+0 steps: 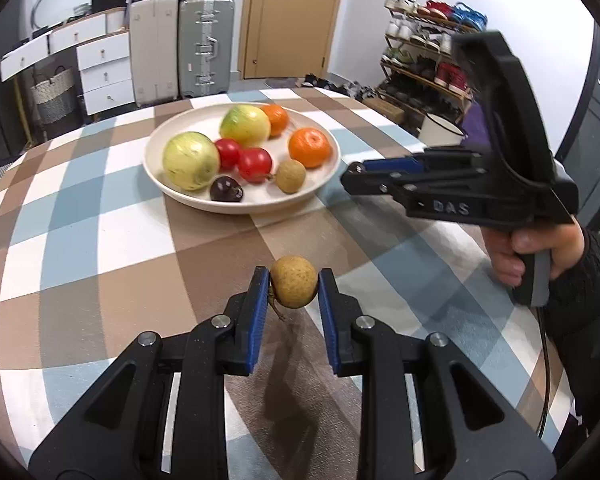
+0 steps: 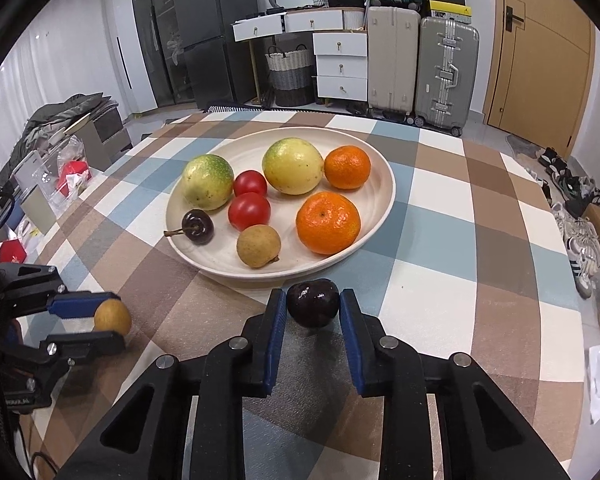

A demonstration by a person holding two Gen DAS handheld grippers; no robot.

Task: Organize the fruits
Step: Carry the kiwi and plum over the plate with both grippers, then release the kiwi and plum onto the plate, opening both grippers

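My left gripper (image 1: 293, 286) is shut on a tan longan (image 1: 293, 287) and holds it above the checked tablecloth, in front of the cream plate (image 1: 324, 178). My right gripper (image 2: 312, 306) is shut on a dark cherry (image 2: 313, 303) just in front of the plate's (image 2: 380, 216) near rim. The plate holds two yellow-green fruits (image 2: 207, 181), two red tomatoes (image 2: 249, 211), two oranges (image 2: 327, 222), a longan (image 2: 258, 245) and a cherry (image 2: 198, 226). The left gripper with its longan (image 2: 112, 317) shows at the left of the right wrist view. The right gripper (image 1: 352, 174) shows at the right of the left wrist view.
The table is round with a blue, brown and white checked cloth (image 2: 480, 240). Beyond it stand suitcases (image 2: 446, 68), white drawers (image 2: 340, 64), a woven basket (image 2: 290, 74), a wooden door (image 1: 292, 16) and a shoe rack (image 1: 424, 52). Clutter lies on the floor at the left (image 2: 60, 168).
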